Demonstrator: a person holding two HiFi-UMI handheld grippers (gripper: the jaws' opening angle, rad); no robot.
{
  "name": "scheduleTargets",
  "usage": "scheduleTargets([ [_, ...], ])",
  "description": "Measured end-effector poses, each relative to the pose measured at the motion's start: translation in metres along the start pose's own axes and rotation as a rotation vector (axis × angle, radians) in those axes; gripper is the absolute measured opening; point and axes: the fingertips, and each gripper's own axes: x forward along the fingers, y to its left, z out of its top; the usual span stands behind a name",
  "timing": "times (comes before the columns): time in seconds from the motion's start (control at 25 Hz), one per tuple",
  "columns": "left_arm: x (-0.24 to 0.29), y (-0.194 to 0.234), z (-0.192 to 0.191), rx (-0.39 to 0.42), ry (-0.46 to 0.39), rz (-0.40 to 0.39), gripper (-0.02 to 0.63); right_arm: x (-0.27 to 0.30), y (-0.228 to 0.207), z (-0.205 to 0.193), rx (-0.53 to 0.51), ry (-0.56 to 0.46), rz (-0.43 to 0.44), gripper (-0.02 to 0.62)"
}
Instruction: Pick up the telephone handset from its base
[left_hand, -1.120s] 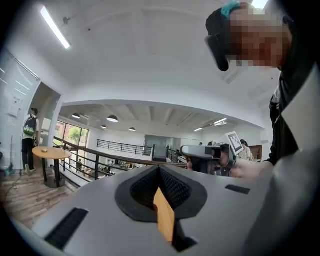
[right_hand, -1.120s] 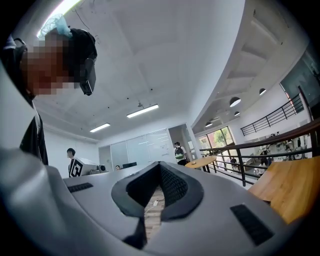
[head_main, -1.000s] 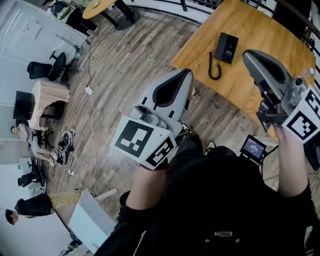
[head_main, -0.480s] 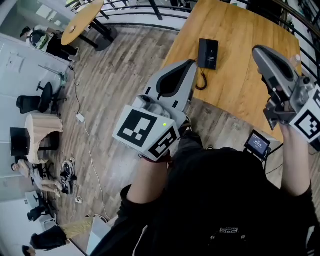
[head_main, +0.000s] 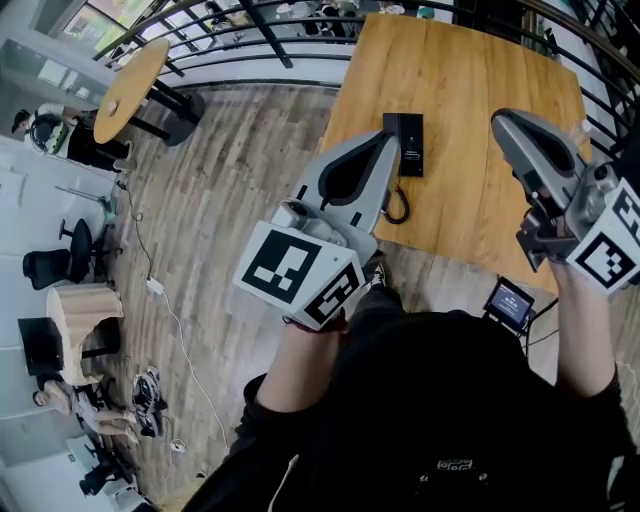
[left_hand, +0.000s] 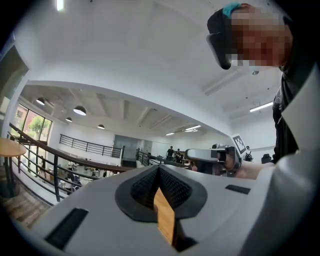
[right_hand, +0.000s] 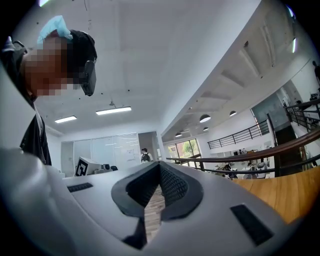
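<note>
Wooden table (head_main: 470, 90) bears a black telephone (head_main: 403, 143), print unreadable, coiled cord (head_main: 397, 205) at its near edge. Above, the left gripper (head_main: 386, 148) and right gripper (head_main: 505, 122) hover, fingers pressed together, empty.

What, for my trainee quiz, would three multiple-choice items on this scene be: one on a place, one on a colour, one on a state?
1. Where is the telephone? A on a shelf; B on the wooden table; C hanging by its cord.
2. Its colour? A white; B red; C black.
3. How do the left gripper jaws stand? A wide open; B shut, empty; C shut on the handset.
Key: B, it rests on the tabletop; C, its casing is black; B, the pads meet with nothing between them.
</note>
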Motion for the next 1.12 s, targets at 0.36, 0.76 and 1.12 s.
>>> scheduleTargets([
  [0.36, 0.046, 0.067, -0.016, -0.017, 0.062, -0.097, 0.006, 0.061, -0.039, -0.006, -0.030, 0.001, -0.144, 0.017],
  [0.76, 0.138, 0.133, -0.005, 0.062, 0.036, -0.069, 0.006, 0.128, -0.105, -0.034, -0.263, 0.074, -0.558, 0.018],
  [1.12, 0.150, 0.147, -0.033, 0.038, 0.099, -0.235, 0.006, 0.154, -0.121, -0.041, -0.282, 0.121, -0.599, 0.018],
])
